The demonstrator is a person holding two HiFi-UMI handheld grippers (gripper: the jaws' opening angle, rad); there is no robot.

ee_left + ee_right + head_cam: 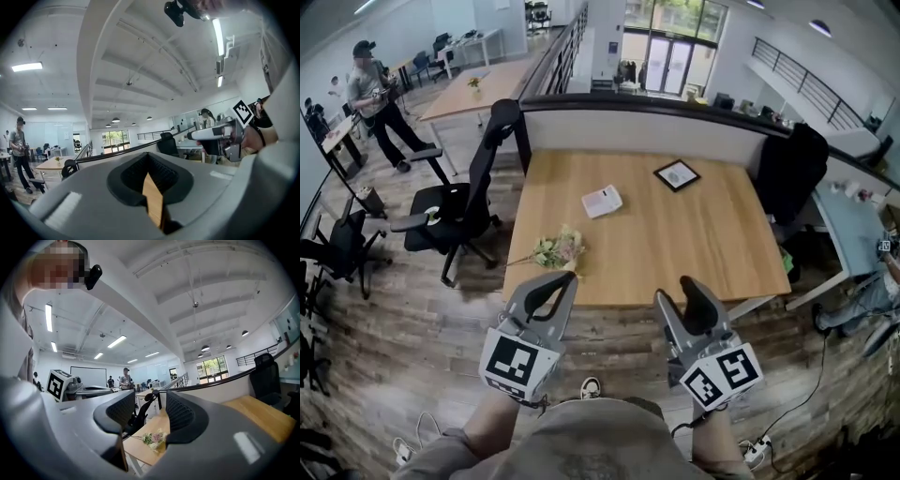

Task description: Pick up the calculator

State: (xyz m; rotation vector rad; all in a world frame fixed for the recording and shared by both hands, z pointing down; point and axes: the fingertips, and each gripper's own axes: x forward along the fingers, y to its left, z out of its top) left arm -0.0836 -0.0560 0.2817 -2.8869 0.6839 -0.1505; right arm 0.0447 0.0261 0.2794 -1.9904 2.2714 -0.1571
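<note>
Holding both tools low in front of the body, the person points them forward at the near edge of the table [712,244]. The left hand-held gripper [565,276] has its jaws brought together at the tips, with nothing between them. The right hand-held gripper [680,291] has its jaws apart and empty. The calculator [602,201] lies flat near the middle of the table, well apart from both, beyond a small bunch of flowers [558,249].

Nothing here you can read — your marker cubes [518,364] show only black-and-white square patterns, no letters or digits.
</note>
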